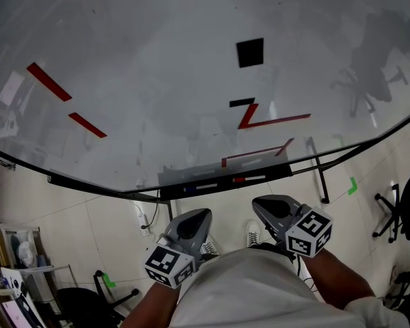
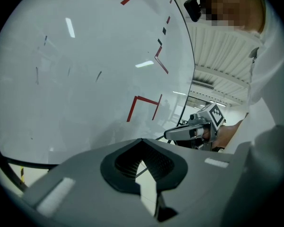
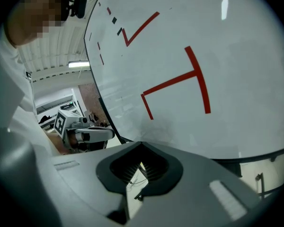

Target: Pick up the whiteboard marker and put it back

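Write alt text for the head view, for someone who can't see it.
Looking down from a person's head, the left claw and right claw, both shut and empty, are held near the body facing a whiteboard marked with red strips and black squares. Markers lie in the tray along its lower edge.

Glossy, smooth face on the large white whiteboard (image 1: 157, 80), mirroring lamps and chairs. Matt red tape-like strips (image 1: 49, 82) and matt black squares (image 1: 250, 52) lying flat on it. Dull black tray (image 1: 212, 183) along its near edge, material unclear. Smooth matt grey plastic on the left gripper (image 1: 203, 215) and right gripper (image 1: 258, 203); ribbed black rubbery pads (image 2: 156, 161) inside the jaws. Flat printed black-and-white squares on the marker cubes (image 1: 169, 264). Soft white cloth shirt (image 1: 246, 292). Pale floor tiles (image 1: 89, 217) with a slight sheen
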The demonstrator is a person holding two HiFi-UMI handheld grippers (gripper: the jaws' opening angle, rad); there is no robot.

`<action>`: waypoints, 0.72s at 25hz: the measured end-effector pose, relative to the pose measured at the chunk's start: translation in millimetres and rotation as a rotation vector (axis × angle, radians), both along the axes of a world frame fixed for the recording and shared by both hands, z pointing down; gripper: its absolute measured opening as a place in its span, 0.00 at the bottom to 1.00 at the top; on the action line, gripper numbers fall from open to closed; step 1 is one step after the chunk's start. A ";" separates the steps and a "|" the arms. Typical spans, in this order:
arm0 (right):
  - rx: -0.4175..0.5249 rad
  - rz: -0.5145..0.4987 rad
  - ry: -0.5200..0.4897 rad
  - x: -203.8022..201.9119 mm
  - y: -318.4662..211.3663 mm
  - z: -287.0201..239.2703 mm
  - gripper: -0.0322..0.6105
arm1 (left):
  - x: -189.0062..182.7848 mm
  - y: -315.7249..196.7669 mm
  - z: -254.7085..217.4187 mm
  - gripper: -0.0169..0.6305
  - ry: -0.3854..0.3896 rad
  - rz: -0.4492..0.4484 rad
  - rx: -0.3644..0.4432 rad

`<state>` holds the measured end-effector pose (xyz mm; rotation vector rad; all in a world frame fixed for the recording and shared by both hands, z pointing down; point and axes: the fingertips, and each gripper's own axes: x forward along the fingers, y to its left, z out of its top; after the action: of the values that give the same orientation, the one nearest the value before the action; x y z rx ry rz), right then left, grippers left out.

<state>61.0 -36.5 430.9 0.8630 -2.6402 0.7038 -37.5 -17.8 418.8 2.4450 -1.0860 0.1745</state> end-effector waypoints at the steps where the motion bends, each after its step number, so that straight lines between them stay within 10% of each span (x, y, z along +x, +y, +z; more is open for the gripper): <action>1: 0.005 0.010 0.003 -0.7 1.5 -0.9 0.05 | -0.5 1.2 0.1 0.05 0.001 0.010 0.002; 18: 0.050 0.165 0.018 3.7 71.0 -6.3 0.05 | 1.9 48.7 2.2 0.05 -0.008 0.153 0.030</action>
<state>64.7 34.5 424.6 1.1060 -2.6019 0.6679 -35.5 30.9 420.9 2.5574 -0.9103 0.2173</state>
